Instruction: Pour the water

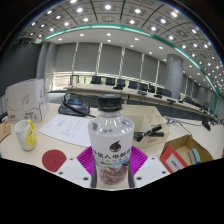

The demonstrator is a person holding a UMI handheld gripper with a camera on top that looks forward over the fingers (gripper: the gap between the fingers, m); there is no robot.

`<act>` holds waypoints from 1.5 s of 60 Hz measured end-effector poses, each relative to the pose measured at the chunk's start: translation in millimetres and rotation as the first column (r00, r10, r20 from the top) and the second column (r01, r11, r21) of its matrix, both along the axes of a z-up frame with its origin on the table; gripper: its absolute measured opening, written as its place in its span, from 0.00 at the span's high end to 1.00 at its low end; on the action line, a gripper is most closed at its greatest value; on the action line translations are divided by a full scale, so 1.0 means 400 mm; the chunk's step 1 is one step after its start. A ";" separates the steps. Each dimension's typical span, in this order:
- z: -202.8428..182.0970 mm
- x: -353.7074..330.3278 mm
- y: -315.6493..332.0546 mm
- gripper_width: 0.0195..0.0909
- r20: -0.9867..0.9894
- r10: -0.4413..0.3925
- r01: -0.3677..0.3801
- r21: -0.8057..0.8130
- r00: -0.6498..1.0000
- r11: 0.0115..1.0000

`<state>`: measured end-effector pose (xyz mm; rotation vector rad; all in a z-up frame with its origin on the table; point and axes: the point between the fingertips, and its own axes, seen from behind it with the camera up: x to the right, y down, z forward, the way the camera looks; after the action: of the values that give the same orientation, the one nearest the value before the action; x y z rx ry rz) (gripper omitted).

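Observation:
A clear plastic water bottle (111, 148) with a white cap and a label with dark lettering stands upright between my fingers. My gripper (111, 162) is shut on the bottle, its magenta pads (86, 159) pressing on both sides of the lower body. The bottle is held up above the pale table (60, 150). A yellow cup (26, 134) stands on the table to the left, well beyond the left finger.
Papers (66, 128) lie on the table behind the bottle. A white box-like device (24, 99) stands at the far left. A red and white box (182, 158) sits to the right, with dark gear (150, 130) near it. Desks and office chairs (120, 86) fill the room beyond.

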<state>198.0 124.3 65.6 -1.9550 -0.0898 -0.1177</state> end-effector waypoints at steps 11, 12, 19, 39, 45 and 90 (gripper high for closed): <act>0.120 -0.052 0.015 0.68 0.238 0.012 -0.018 0.022 0.971 1.000; 0.134 -0.060 0.016 0.68 0.270 0.014 -0.021 0.023 0.963 1.000; 0.222 -0.138 0.025 0.68 0.475 0.035 -0.059 0.036 0.879 0.998; 0.274 -0.411 0.088 0.69 0.954 0.160 -0.250 -0.095 0.252 0.963; 0.241 -0.456 0.102 0.69 0.983 0.177 -0.270 -0.156 0.056 0.950; 0.319 -0.506 0.064 0.68 0.819 0.157 -0.262 -0.008 0.551 0.965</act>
<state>-4.3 150.1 193.2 -1.5992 -0.9195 -0.8599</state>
